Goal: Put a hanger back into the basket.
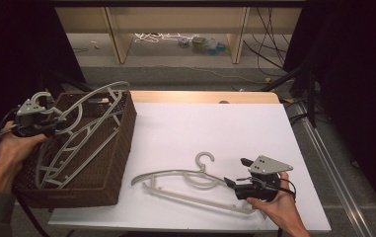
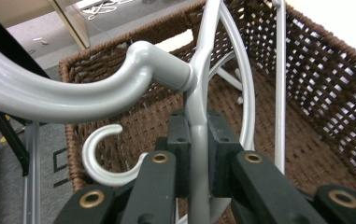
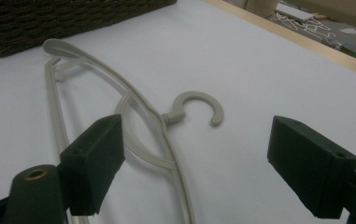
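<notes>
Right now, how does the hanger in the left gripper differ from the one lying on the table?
The held hanger is clamped between the left gripper's fingers and leans tilted in the wicker basket; the table hanger lies flat on the white table, ungripped, in front of the right gripper's open fingers. The held one looks silvery grey, the table one duller beige-grey. Both are plastic hangers with a curved hook.

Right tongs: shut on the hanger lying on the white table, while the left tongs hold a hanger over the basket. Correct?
Not quite. The right tongs are open: the right gripper view shows their pads spread apart above the table hanger, not gripping it. The left tongs do hold the gripped hanger over the basket.
</notes>
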`<act>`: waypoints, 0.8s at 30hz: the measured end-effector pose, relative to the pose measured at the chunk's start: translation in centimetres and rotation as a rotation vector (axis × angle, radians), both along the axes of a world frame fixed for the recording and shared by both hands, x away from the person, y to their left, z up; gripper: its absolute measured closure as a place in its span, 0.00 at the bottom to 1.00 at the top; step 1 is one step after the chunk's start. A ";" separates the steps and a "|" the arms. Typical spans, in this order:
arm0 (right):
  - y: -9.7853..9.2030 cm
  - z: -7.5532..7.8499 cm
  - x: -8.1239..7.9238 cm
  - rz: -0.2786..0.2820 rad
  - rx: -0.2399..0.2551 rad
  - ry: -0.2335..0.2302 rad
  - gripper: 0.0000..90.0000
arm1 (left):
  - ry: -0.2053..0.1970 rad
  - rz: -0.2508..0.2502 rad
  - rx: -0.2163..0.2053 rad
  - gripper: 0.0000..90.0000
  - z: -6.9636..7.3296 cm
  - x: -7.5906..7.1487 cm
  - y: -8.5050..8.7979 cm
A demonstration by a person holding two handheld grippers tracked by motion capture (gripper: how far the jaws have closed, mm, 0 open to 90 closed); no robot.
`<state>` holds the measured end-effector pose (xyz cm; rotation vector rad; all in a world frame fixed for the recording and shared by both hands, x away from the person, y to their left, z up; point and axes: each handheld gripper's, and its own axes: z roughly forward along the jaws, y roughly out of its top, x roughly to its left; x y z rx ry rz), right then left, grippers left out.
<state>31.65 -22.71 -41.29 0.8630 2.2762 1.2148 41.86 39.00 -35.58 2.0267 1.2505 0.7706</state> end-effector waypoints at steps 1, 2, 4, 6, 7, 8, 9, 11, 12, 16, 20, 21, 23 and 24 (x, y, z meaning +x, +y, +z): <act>0.0 0.0 0.0 0.000 0.000 -0.001 0.22 | 0.003 0.002 0.003 0.91 -0.1 0.0 0.2; 0.0 0.0 0.0 0.001 -0.002 0.000 0.22 | 0.006 0.002 0.004 0.91 -0.2 0.0 0.2; 0.0 0.0 0.0 0.001 -0.001 0.001 0.22 | 0.010 0.002 0.009 0.91 -0.5 -0.1 0.3; 0.0 0.0 0.0 0.001 0.000 0.000 0.22 | 0.021 -0.003 0.019 0.91 -0.8 -0.1 0.4; 0.0 0.0 0.0 0.001 -0.001 0.000 0.22 | 0.027 0.001 0.021 0.91 -1.0 -0.1 0.5; 0.0 0.0 0.0 0.001 -0.002 0.001 0.22 | 0.032 0.002 0.024 0.91 -1.1 -0.1 0.6; 0.0 0.0 0.0 0.001 -0.002 0.000 0.22 | 0.040 0.003 0.023 0.91 -1.4 -0.1 0.7; 0.0 0.0 0.0 0.000 -0.001 0.000 0.22 | 0.048 0.009 0.035 0.91 -1.8 -0.1 0.8; 0.0 0.0 0.0 0.001 -0.002 0.000 0.22 | 0.054 0.011 0.042 0.91 -2.0 -0.1 0.8; 0.0 -0.1 0.1 -0.001 -0.003 0.001 0.22 | 0.072 0.013 0.045 0.91 -2.5 0.0 0.8; 0.0 -0.1 0.0 0.001 -0.005 0.004 0.22 | 0.080 0.013 0.084 0.91 -3.2 0.1 0.5; 0.0 -0.1 0.1 0.001 -0.005 0.003 0.22 | 0.088 0.005 0.094 0.91 -3.3 0.3 0.3; 0.0 -0.1 0.1 0.001 -0.004 0.003 0.22 | 0.102 0.004 0.102 0.91 -3.7 0.4 0.0; 0.0 -0.1 0.0 0.003 -0.006 0.005 0.22 | 0.102 0.005 0.095 0.91 -4.0 0.5 -0.1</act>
